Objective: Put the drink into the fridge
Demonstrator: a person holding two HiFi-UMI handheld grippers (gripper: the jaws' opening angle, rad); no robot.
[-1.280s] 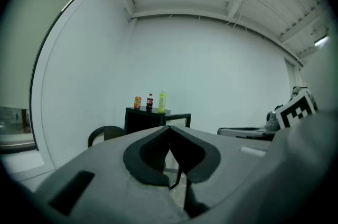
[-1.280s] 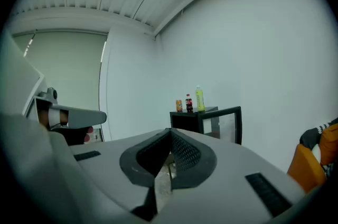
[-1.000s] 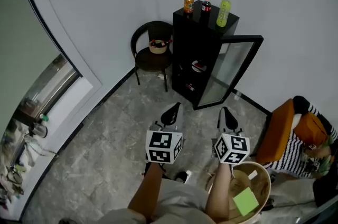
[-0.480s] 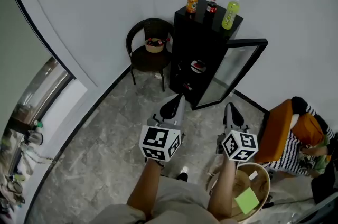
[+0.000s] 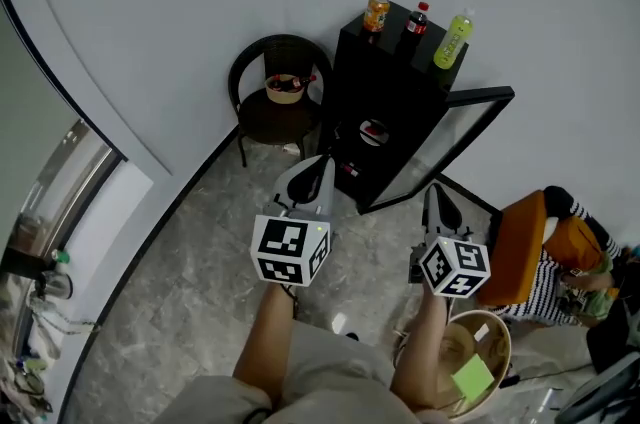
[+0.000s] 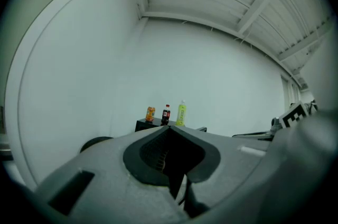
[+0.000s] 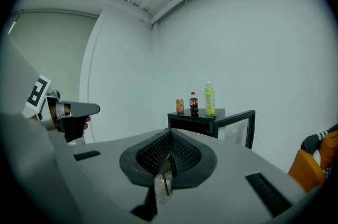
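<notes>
Looking down in the head view, I hold my left tool [image 5: 318,177] and right tool [image 5: 437,209] short of the fridge [image 5: 385,97], whose glass door [image 5: 452,144] stands open. The orange can [image 5: 376,13], cola bottle [image 5: 417,18] and green bottle [image 5: 452,39] stand on its top, well apart from both tools. Only this view shows the chair [image 5: 262,112] beside the fridge.

The left gripper view shows my jaws together with nothing between them.

The right gripper view shows the same, jaws together and empty, and it alone catches the left tool from the side, at its left edge.
</notes>
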